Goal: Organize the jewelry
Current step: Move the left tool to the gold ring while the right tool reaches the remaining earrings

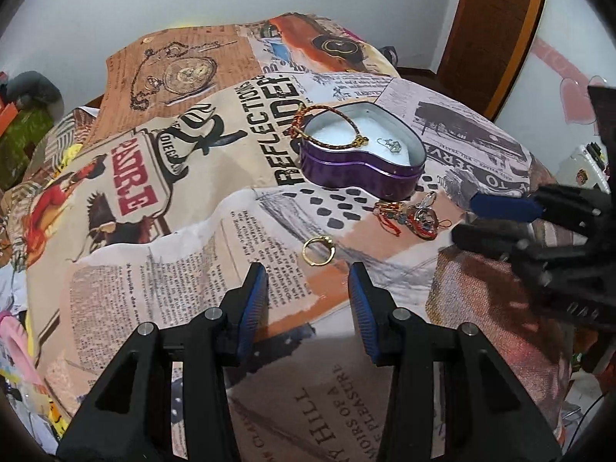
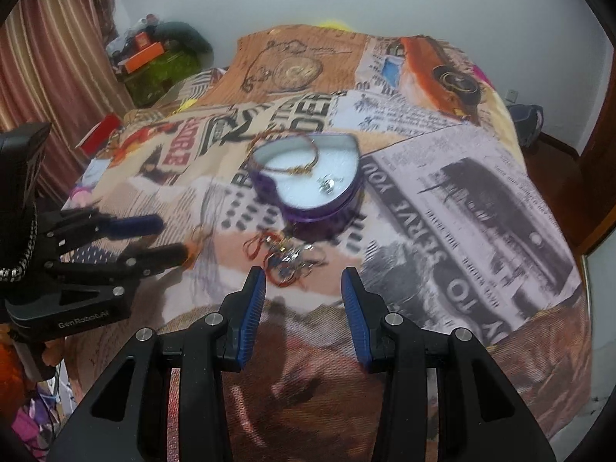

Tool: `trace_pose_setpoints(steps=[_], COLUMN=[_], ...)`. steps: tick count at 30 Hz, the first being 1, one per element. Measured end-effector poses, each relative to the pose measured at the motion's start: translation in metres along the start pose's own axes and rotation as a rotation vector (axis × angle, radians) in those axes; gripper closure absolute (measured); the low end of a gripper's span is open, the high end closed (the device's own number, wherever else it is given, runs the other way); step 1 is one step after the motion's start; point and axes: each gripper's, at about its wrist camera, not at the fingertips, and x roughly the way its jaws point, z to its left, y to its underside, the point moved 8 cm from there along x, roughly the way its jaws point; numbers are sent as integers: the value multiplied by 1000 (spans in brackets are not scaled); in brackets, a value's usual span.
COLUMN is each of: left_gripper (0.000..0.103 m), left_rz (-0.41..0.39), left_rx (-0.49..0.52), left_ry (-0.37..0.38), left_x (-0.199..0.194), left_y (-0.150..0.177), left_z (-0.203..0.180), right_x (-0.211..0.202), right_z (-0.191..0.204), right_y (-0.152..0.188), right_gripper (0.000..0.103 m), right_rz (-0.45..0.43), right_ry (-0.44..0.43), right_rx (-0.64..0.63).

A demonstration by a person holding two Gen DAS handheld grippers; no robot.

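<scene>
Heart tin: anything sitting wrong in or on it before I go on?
Yes. The braided bracelet hangs over the rim of the purple heart tin, half inside, half outside. The small silver piece lies fully inside.

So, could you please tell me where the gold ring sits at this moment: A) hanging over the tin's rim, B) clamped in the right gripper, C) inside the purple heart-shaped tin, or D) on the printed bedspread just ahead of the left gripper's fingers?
D: the gold ring lies on the printed bedspread, just ahead of the open left gripper and outside the purple heart-shaped tin.
</scene>
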Motion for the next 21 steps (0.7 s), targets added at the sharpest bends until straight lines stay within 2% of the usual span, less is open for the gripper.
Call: trace_pose_setpoints(steps=[4, 13, 15, 17, 21], left_gripper=[59, 64, 68, 73, 80], left_rz=[6, 6, 5, 4, 4], left_rx=[-8, -31, -37, -48, -57], left_ry=[37, 66, 67, 67, 71], left_x=[6, 16, 18, 19, 21], left_y=[-2, -8, -9, -10, -11], left_z=[-3, -2, -2, -1, 1], right_x=[9, 9, 8, 10, 17], right_z=[5, 2, 0, 0, 2], right_y=[4, -4, -6, -7, -6], right_gripper=[66, 66, 69, 78, 84], right_rz=[16, -27, -36, -28, -11], right_ry=[-9, 2, 4, -4, -22], right_rx=[-15, -26, -21, -18, -26])
